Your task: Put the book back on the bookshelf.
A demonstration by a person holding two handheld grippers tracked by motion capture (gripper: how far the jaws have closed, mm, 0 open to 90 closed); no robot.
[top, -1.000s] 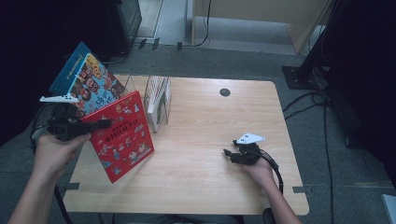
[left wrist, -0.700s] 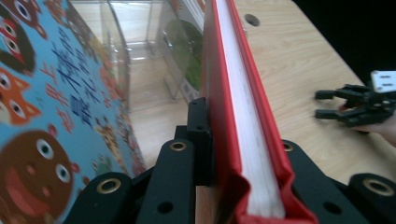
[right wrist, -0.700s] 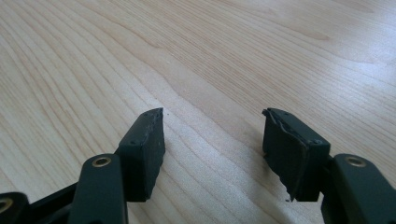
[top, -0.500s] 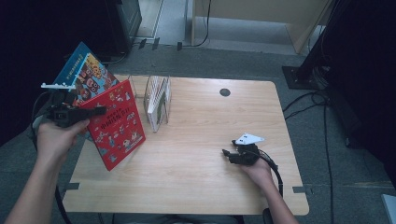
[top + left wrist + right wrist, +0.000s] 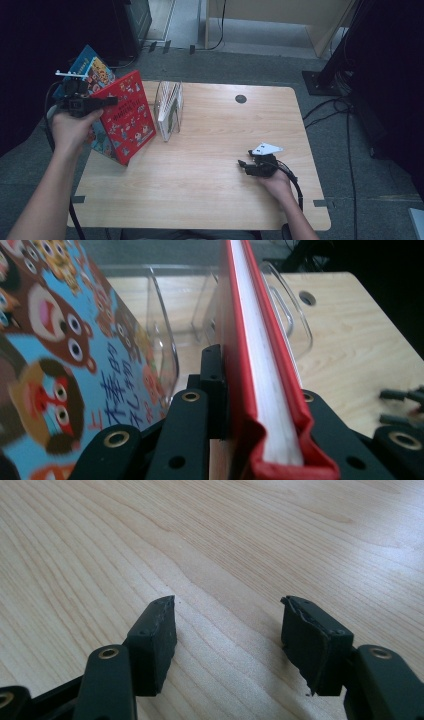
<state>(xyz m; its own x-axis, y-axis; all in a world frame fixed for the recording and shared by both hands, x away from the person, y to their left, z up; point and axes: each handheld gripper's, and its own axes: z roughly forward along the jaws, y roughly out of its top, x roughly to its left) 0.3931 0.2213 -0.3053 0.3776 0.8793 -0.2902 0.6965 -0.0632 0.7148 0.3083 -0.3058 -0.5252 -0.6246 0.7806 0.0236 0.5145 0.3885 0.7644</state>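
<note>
My left gripper is shut on the top edge of a red picture book, which hangs tilted over the table's left edge. In the left gripper view the red cover and white pages run between the jaws, and one pad presses on the cover. A blue picture book with cartoon animals stands just behind it, outside the jaws; I cannot tell what supports it. My right gripper rests open on the wood at the front right, and nothing lies between its jaws.
A clear book holder with several thin books stands on the wooden table, right of the red book. A dark cable hole sits at the back middle. Cables and a black stand base lie on the floor to the right.
My left hand has carried the red book up and away, towards the table's back left, and the blue book shifted with it. The right gripper has stayed in place.
</note>
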